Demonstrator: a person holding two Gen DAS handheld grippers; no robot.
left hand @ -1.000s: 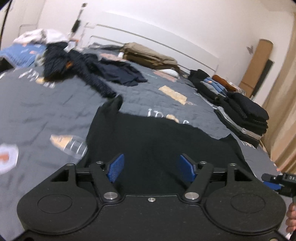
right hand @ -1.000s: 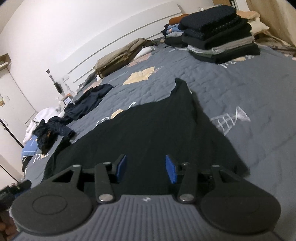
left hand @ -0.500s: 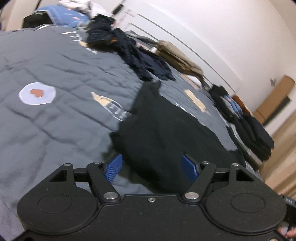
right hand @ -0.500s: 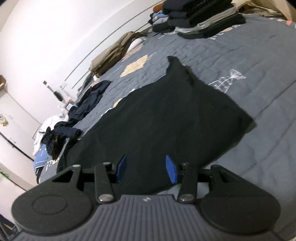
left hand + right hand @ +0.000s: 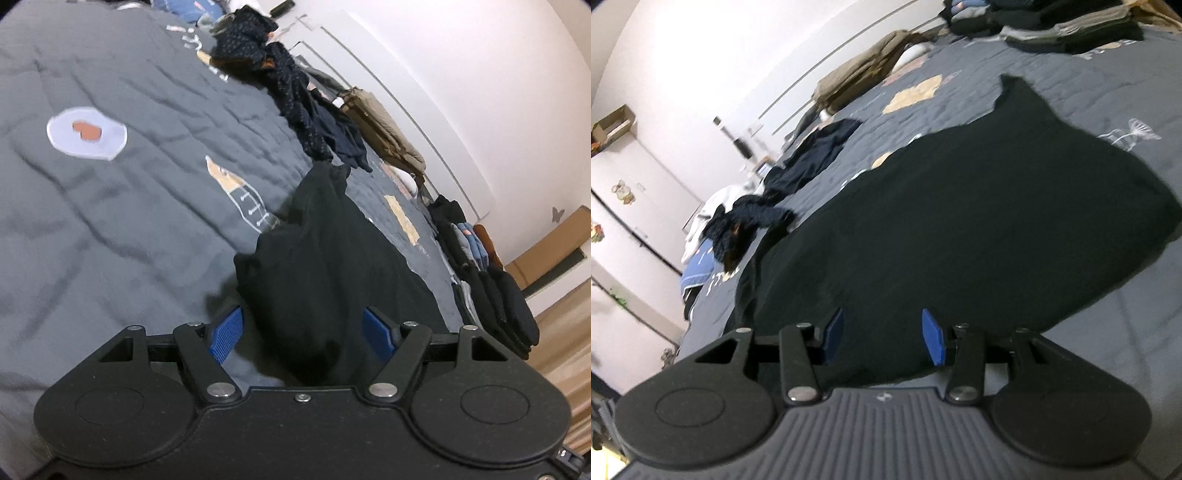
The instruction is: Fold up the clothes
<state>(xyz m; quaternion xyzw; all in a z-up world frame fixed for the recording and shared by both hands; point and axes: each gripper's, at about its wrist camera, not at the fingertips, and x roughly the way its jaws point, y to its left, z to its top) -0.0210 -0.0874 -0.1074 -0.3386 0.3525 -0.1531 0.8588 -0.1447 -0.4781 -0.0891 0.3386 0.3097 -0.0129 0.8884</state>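
I have both grippers angled down over the near edge of the black garment [image 5: 960, 206], which lies flat on the grey quilt [image 5: 110, 206], its long axis running left-right. My left gripper [image 5: 303, 332] and right gripper [image 5: 882, 336] both have jaws apart, gripping nothing.

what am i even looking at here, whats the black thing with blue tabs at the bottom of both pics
Those are two hand-held grabbers, one in each of a person's hands, each with a camera looking forward along its blue fingers. One picture is from the left gripper, the other from the right gripper. Both hover over a black garment spread on a grey bedspread. Both are open and hold nothing yet. Farther off lie a folded stack of clothes and an unfolded dark heap.
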